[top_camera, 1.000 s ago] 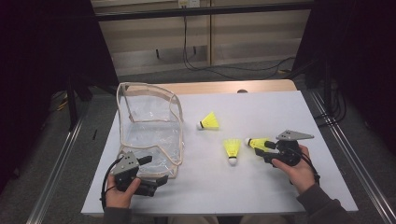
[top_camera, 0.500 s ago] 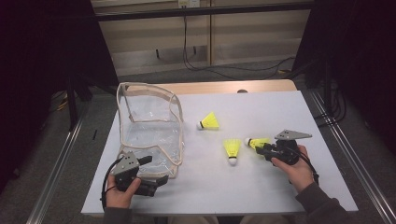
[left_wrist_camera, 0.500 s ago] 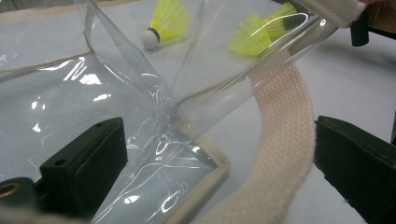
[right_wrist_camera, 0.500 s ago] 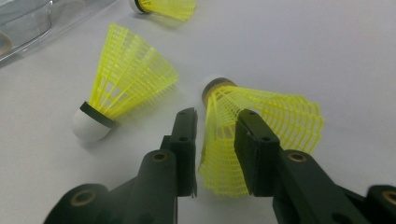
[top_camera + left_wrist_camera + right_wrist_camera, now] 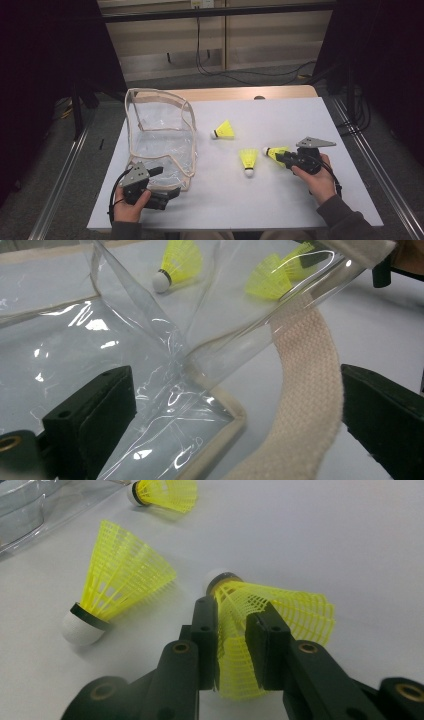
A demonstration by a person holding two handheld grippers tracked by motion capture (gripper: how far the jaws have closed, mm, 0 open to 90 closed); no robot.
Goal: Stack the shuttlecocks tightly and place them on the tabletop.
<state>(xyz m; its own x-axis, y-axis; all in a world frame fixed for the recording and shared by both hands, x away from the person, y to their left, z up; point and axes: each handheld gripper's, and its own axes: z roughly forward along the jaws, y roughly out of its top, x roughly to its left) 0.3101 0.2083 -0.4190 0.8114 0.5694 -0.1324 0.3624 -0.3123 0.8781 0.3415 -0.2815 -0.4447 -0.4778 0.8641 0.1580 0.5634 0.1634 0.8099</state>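
In the high view, your left gripper (image 5: 167, 196) sits at the lower left of the frame, at the near corner of the clear bag (image 5: 162, 135). In the left gripper view its jaws stand wide apart at the bottom corners of the picture, with the bag's cream-edged corner and its woven strap (image 5: 300, 405) lying between them; neither jaw presses on the plastic or the strap, so it has hold of nothing.

Your right gripper (image 5: 281, 157) is at the lower right of the high view, pointing toward the middle of the frame. In the right gripper view its jaws are nearly closed, pinching the mesh skirt of a yellow shuttlecock (image 5: 270, 610), whose cork end points away from you toward the centre of that picture. You can see the same held shuttlecock (image 5: 272, 151) at the jaw tips in the high view, low over the white table (image 5: 300, 115).

Just left of it in the high view a second shuttlecock (image 5: 248, 161) lies on the table, cork toward the bottom of the frame, near the held one but apart from it. Farther up, near the centre, a third shuttlecock (image 5: 223, 130) lies on its side with its cork pointing left, just beside the bag's right edge.
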